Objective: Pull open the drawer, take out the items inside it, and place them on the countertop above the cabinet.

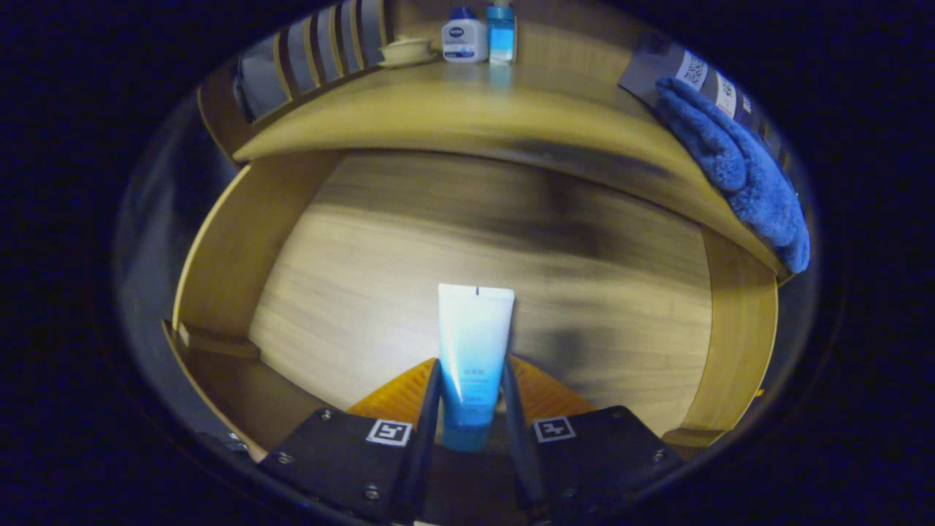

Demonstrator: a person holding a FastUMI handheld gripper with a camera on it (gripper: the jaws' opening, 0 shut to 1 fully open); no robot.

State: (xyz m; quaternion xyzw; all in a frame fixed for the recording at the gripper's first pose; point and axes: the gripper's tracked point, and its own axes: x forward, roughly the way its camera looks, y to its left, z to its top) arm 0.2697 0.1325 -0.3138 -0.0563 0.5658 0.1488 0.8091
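2 fingers of the claw [471, 409] are closed on a tube [473, 351], one pressing each side of its lower, blue end, so the gap between them is only as wide as the tube. The tube stands straight out ahead of the claw toward 12 o'clock, white along its upper length with a flat crimped end farthest from the fingers, shading to blue where the fingers hold it.

Behind the tube lies the pale wood floor of the open drawer [409, 277]. Its side walls curve up at 9 o'clock and 3 o'clock of the tube, and whether the tube touches the drawer floor or is lifted clear of it cannot be told.

Beyond the drawer, at 12 o'clock, the wooden surface [467, 117] above the cabinet runs across. At its far edge stand 2 bottles side by side: a squat white bottle with a blue cap [464, 36] and, just beside it at its 3 o'clock, a taller clear blue bottle [502, 33]. A small pale dish [407, 51] sits at 9 o'clock of the white bottle, near it. Past the dish, at about 10 o'clock, a slatted wooden rail [321, 51] rises from the surface.

At 2 o'clock of the tube, a fuzzy blue cloth [745, 168] hangs over the right end of the surface, its lower part draped down past the edge. A dark card with white labels [690, 69] lies under the cloth's upper end, touching it.
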